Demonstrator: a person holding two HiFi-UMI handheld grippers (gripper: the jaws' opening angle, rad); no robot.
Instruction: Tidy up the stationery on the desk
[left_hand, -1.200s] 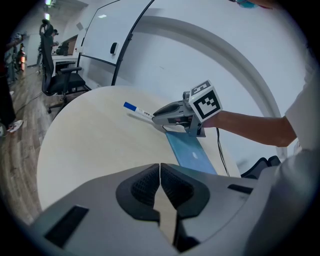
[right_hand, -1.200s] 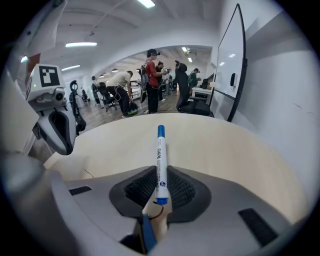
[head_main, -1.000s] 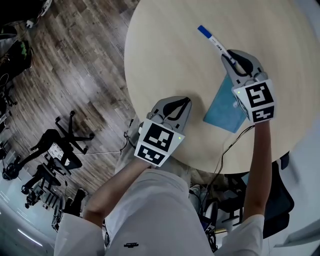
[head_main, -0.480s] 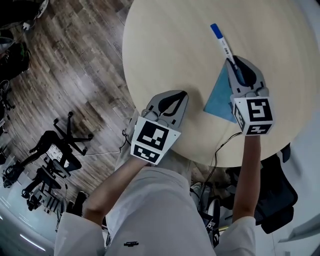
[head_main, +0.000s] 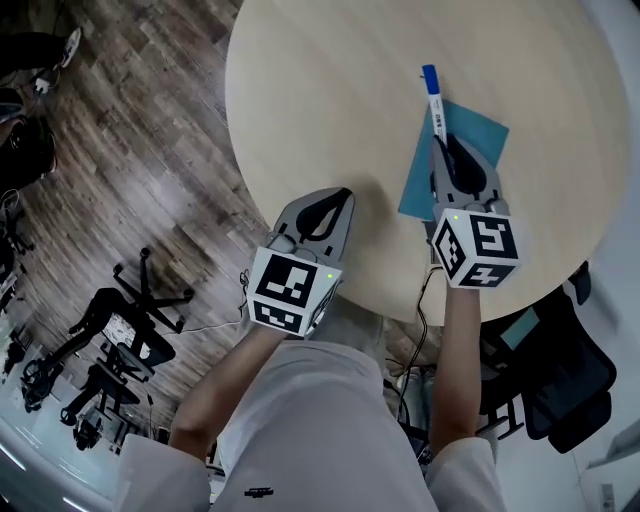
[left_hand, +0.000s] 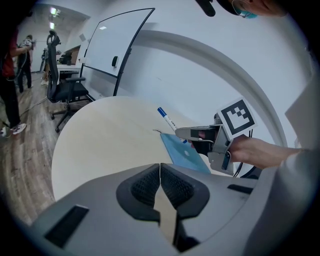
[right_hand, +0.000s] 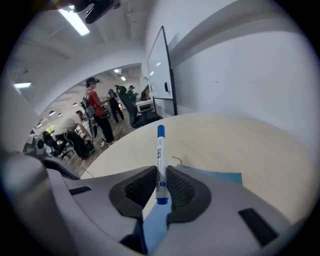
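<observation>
We've got the marker (head_main: 434, 100) pinched in the right gripper (head_main: 442, 142). Jaws are narrow & tight on its lower barrel, and the blue cap end sticks out ahead.

Main change vs. a sec ago is the heading. In the head view the marker was slanting off to the upper left; now it points straight away from us. The gripper has swung round w/ it and sits over the near-left part of the blue notebook (head_main: 480, 128), so more of the notebook shows beyond it.

The marker looks lifted clear of the table (head_main: 320, 90), above the notebook's left edge. The left gripper (head_main: 338, 196) is closed w/ nothing between its jaws. It hangs over the table's near rim, well apart from marker & notebook, and has only drifted a little.

Our read: pick-up is done and we're in the carry/re-aim phase, prob. lining the marker up w/ the notebook. Nothing is set down yet, so the tidy-up is approx. midway at best.
</observation>
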